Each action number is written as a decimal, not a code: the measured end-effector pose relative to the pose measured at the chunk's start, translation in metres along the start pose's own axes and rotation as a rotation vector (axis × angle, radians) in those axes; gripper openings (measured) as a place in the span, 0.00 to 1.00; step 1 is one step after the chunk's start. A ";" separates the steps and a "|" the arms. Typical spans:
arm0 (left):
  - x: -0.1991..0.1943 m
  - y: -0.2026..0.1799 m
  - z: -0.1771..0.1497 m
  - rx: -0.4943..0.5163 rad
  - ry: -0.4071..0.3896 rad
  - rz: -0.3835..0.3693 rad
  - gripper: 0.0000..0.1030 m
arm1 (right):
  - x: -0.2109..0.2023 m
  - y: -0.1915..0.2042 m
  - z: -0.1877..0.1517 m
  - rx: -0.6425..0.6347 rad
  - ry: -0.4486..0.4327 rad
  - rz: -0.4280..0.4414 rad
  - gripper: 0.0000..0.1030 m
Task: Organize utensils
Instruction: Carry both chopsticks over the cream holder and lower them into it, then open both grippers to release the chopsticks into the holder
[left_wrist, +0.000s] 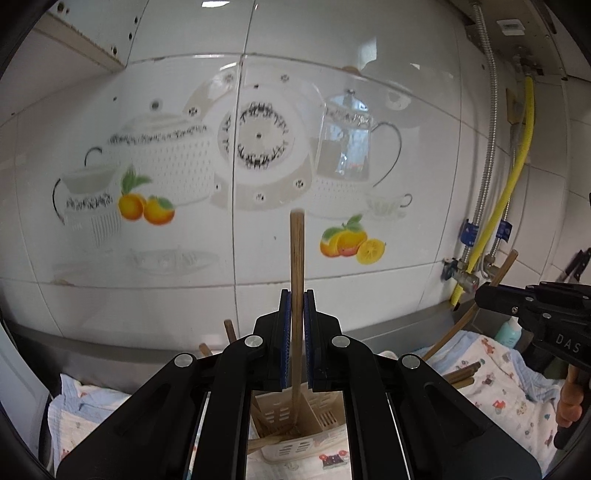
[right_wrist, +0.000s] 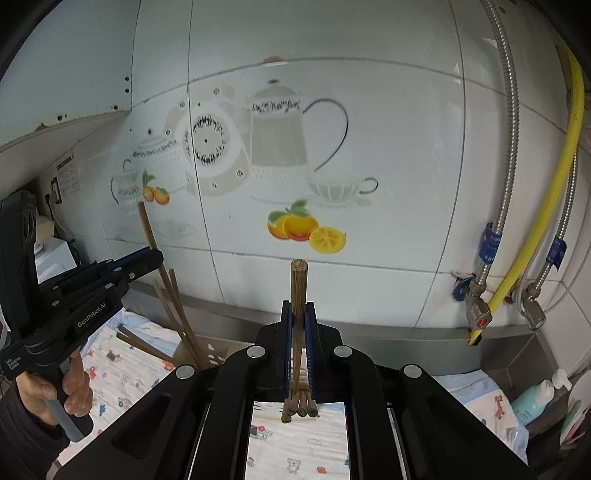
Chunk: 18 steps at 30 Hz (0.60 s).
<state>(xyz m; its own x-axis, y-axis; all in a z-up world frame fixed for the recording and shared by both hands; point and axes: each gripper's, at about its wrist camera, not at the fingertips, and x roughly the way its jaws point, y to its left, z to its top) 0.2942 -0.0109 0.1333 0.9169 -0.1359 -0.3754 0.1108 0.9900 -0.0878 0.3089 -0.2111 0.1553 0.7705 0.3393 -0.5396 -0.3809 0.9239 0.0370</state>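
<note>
Left wrist view: the left hand-held gripper (left_wrist: 297, 295) pinches one upright chopstick (left_wrist: 296, 254), its lower end down in the slotted utensil holder (left_wrist: 295, 413) on the patterned cloth (left_wrist: 495, 373) over the counter.

Right wrist view: the right hand-held gripper (right_wrist: 298, 306) pinches another wooden chopstick (right_wrist: 298, 288) upright above several loose chopsticks (right_wrist: 301, 404) lying on the cloth, before the tiled wall (right_wrist: 388, 147).
</note>
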 end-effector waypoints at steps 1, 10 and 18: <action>0.001 0.001 -0.002 -0.001 0.007 -0.002 0.05 | 0.002 0.000 -0.001 0.000 0.004 0.000 0.06; 0.010 0.004 -0.012 -0.013 0.070 -0.015 0.07 | 0.013 0.000 -0.010 -0.002 0.041 -0.008 0.06; 0.008 0.004 -0.013 -0.017 0.078 -0.016 0.07 | 0.013 -0.002 -0.012 0.004 0.047 -0.017 0.06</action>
<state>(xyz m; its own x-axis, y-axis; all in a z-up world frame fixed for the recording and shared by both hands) 0.2966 -0.0086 0.1179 0.8825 -0.1553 -0.4440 0.1183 0.9869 -0.1101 0.3140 -0.2110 0.1378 0.7516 0.3153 -0.5793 -0.3659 0.9301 0.0314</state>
